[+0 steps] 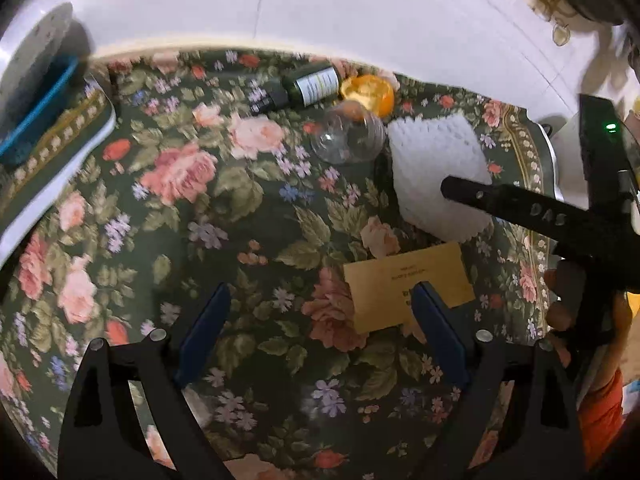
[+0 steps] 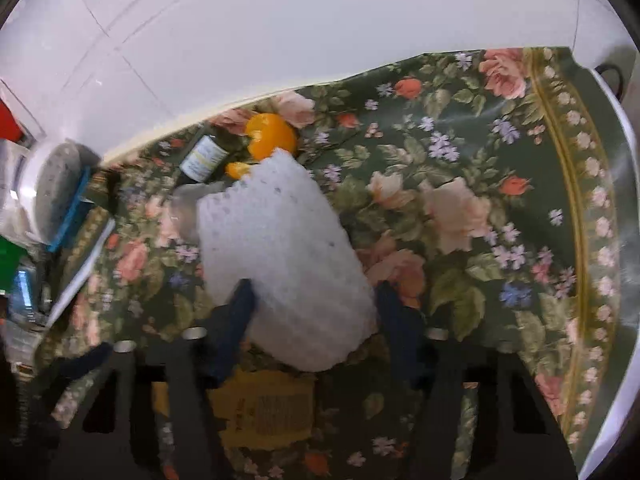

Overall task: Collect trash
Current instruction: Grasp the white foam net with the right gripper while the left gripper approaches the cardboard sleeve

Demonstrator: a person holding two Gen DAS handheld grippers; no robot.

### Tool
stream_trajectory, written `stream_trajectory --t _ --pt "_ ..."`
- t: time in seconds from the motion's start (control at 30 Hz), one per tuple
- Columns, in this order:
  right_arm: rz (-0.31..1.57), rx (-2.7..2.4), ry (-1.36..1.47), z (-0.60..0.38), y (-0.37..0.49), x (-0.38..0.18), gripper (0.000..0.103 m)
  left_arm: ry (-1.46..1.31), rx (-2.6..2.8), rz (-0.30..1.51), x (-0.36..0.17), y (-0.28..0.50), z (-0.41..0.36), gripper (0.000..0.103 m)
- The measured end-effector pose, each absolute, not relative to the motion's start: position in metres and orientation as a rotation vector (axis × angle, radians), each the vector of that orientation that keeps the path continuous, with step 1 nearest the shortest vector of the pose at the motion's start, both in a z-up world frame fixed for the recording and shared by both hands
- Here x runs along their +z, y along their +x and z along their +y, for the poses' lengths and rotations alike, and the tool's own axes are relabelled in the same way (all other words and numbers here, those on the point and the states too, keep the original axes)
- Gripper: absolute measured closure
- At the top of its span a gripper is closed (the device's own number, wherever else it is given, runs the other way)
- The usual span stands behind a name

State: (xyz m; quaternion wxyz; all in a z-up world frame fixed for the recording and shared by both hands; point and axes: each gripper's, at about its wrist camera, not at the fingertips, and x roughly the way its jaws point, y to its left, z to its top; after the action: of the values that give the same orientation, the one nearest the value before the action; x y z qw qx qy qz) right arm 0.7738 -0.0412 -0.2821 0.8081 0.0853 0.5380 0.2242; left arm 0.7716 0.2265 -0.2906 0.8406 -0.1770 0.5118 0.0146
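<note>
Two grippers working a littered floral table, right gripper (image 2: 314,300) going for the white foam sheet (image 2: 280,256).
Foam is lying mid-table, near the orange peel (image 2: 272,136) (bottle beside it); jaws are straddling it half-open, contact unclear. Best closing squarely, lifting slowly. Left gripper (image 1: 320,312) is hovering wide open, empty.

Left gripper (image 1: 320,320): we hold it wide, tilted down.
Right gripper (image 2: 314,312): our jaws half-closed, pointing down.
</note>
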Motion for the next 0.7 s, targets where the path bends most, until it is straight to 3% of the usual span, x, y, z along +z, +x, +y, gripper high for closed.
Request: stream_trajectory --t 0.1,0.27,0.37,0.43,0.5,0.7 --pt "1.123 0.467 0.156 -0.046 0.765 -0.274 0.064 -0.382 0.016 1.098 -0.296 0.776 0.219 0.016" --pt "1.052 0.441 0.160 -0.065 0.746 -0.259 0.067 -0.389 -0.019 1.110 -0.301 0.781 0.202 0.023" --pt "1.023 0.402 0.148 -0.081 0.736 -0.251 0.067 -0.380 -0.053 1.124 -0.306 0.786 0.190 0.035" --pt "1.007 0.373 0.141 -0.092 0.727 -0.247 0.067 -0.370 -0.072 1.139 -0.310 0.789 0.181 0.050" --pt "1.009 0.350 0.134 -0.098 0.719 -0.246 0.067 -0.372 -0.105 1.156 -0.314 0.790 0.171 0.055" --pt "1.016 0.242 0.119 -0.126 0.689 -0.249 0.067 -0.336 -0.097 1.148 -0.299 0.788 0.152 0.054"
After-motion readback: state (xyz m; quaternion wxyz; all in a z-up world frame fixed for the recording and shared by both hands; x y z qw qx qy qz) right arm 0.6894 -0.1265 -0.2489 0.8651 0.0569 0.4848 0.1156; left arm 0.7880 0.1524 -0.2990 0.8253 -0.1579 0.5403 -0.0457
